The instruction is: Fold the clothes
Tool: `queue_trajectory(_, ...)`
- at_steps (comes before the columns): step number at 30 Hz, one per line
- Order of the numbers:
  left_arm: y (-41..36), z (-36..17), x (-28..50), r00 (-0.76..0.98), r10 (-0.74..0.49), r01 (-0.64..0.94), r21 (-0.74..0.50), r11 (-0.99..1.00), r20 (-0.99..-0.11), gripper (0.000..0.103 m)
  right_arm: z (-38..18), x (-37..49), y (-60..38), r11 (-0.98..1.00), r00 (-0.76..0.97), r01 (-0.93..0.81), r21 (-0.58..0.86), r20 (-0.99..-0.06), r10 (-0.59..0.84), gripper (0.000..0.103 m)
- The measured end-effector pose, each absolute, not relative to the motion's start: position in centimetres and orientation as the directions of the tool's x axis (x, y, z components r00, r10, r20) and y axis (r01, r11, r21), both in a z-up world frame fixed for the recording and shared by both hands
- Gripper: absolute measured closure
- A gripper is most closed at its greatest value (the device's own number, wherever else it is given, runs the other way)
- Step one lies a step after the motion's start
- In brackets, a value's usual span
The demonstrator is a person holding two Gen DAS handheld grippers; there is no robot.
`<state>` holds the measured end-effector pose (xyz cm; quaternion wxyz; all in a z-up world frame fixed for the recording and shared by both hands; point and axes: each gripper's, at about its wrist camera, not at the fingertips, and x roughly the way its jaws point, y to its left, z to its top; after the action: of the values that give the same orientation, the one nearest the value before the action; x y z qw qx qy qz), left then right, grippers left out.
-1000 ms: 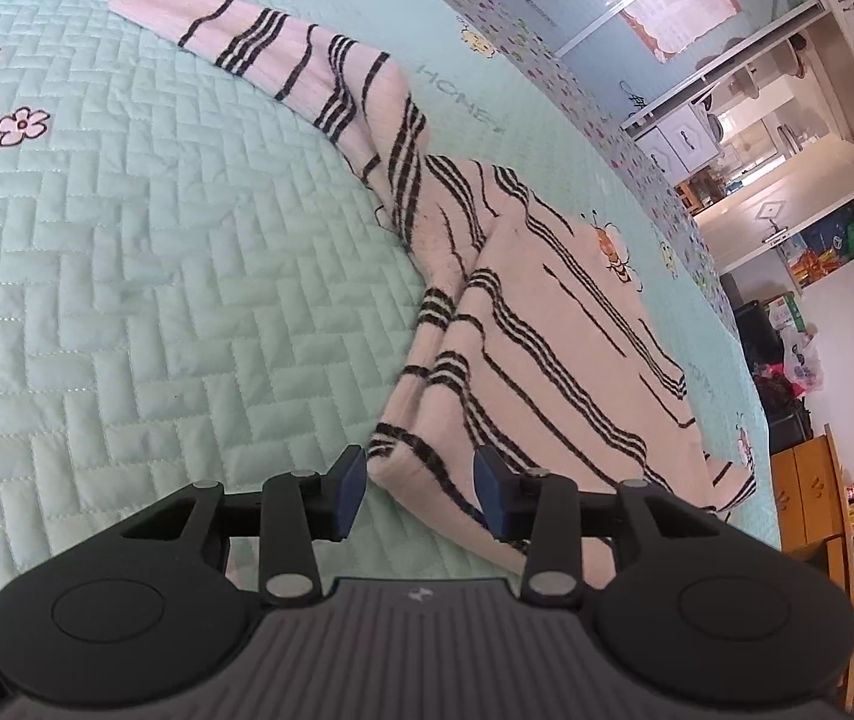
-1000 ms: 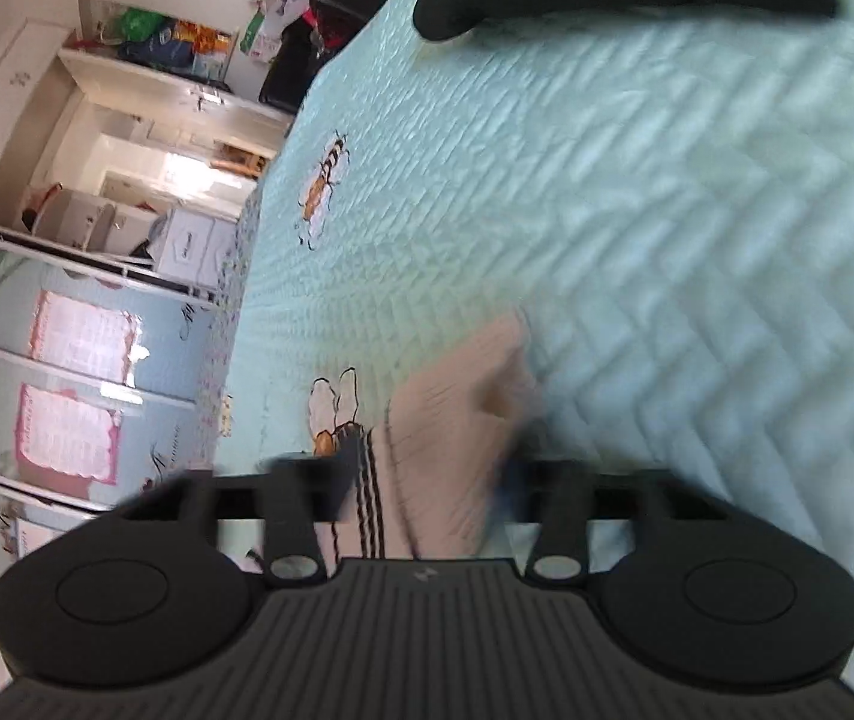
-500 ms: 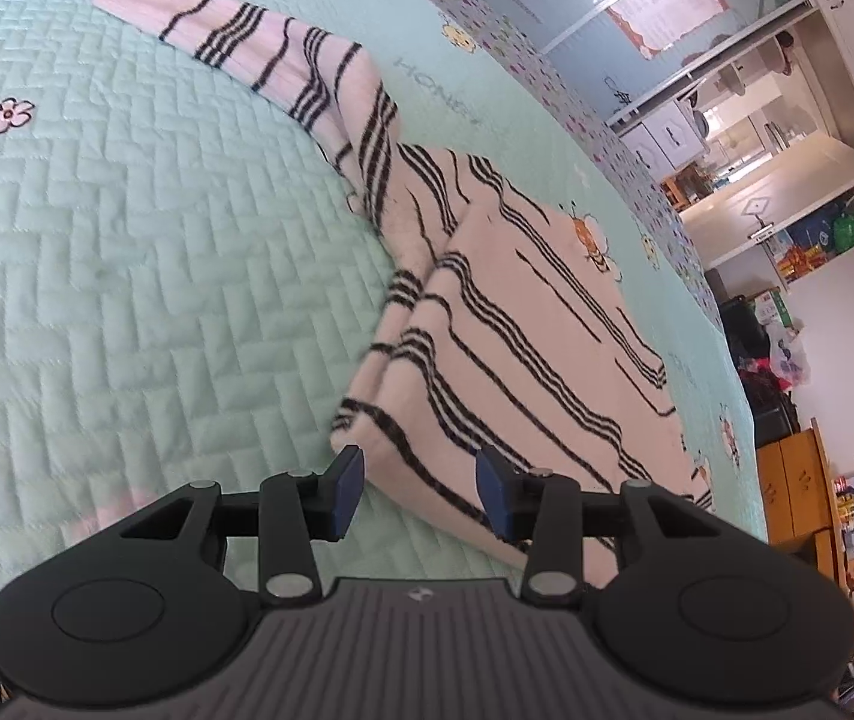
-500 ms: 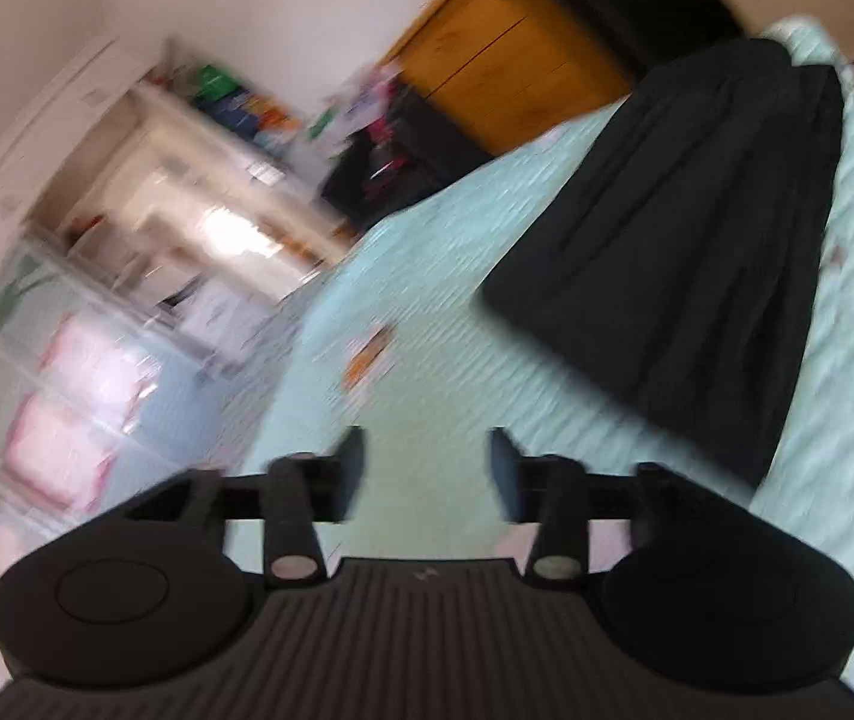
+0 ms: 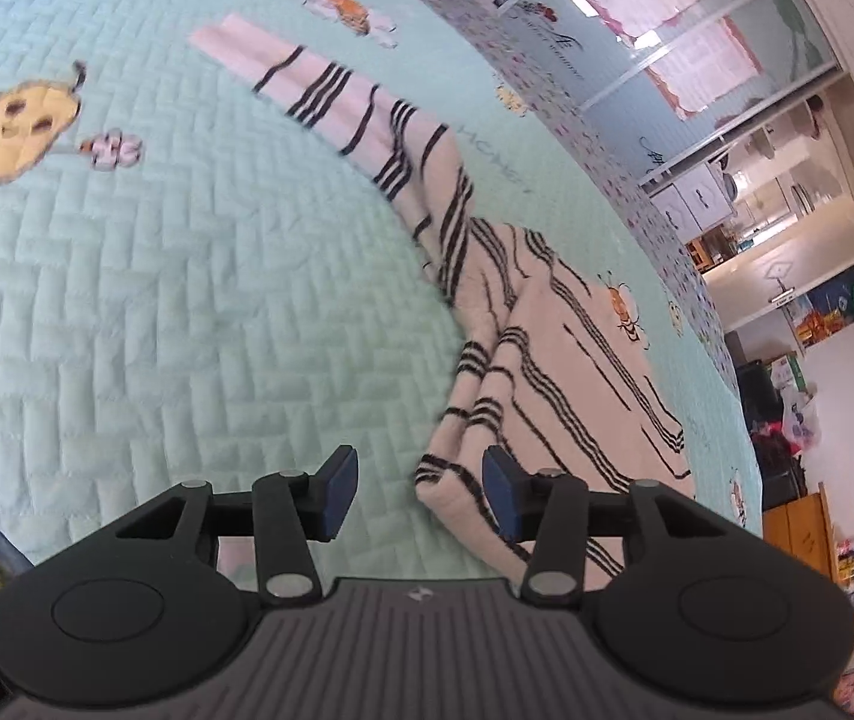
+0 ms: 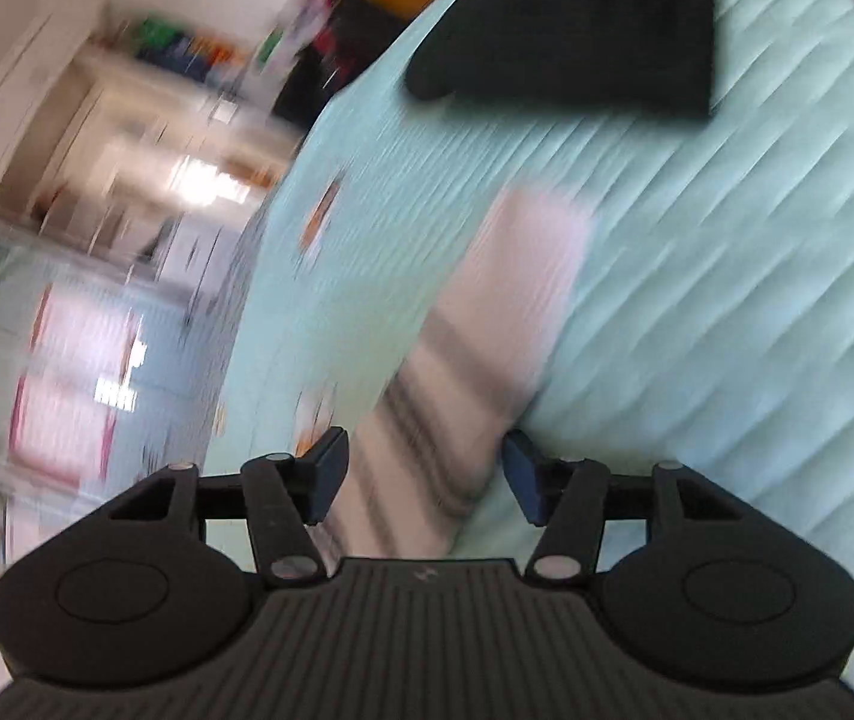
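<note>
One striped sweater (image 5: 553, 360) is lying on the bed (image 5: 157, 300), its body doubled over while a sleeve (image 5: 331, 96) is trailing out flat, so folding looks partly done. Both the left hand-held gripper (image 5: 421, 489) and right hand-held gripper (image 6: 424, 480) are hovering wide, gripping nothing, the right over blurred striped cloth (image 6: 487, 324), near a black garment (image 6: 577, 24).

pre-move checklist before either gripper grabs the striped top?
1. Left gripper open: ok, jaws apart, nothing between them.
2. Left lined up on the striped top: ok, its folded corner lies just ahead of the jaws, nearer the right-hand one.
3. Right gripper open: ok, jaws apart.
4. Right lined up on a sleeve: cannot tell, that view is motion-blurred; striped cloth shows between the jaws.
5. Far sleeve flat on the quilt: ok, it lies stretched out.
6. Black garment apart from the top: ok, bare quilt lies between.
</note>
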<state>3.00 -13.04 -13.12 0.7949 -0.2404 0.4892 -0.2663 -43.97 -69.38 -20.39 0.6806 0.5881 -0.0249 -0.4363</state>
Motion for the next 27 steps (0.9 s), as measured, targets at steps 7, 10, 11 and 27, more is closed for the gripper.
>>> queue_trajectory(7, -15.3, -14.3, 2.4, 0.317, -0.685, 0.229, -0.648, 0.726, -0.655, 0.055, -20.9, -46.8, -70.4, -0.135, 0.552, 0.530, 0.837, -0.462, -0.694, 0.041)
queue_trajectory(10, -15.4, -14.2, 2.4, 0.321, -0.680, 0.236, -0.640, 0.732, -0.659, 0.055, -20.9, -45.6, -71.6, -0.149, 0.530, 0.532, 0.834, -0.465, -0.709, 0.041)
queue_trajectory(11, -15.4, -14.2, 2.4, 0.322, -0.678, 0.238, -0.637, 0.733, -0.660, 0.055, -20.7, -45.2, -71.9, -0.141, 0.527, 0.540, 0.830, -0.464, -0.712, 0.041)
queue_trajectory(27, -14.6, -13.5, 2.8, 0.344, -0.711, 0.242, -0.674, 0.698, -0.613, 0.055, -19.0, -45.5, -65.9, -0.018, 0.674, 0.527, 0.850, -0.431, -0.600, 0.039)
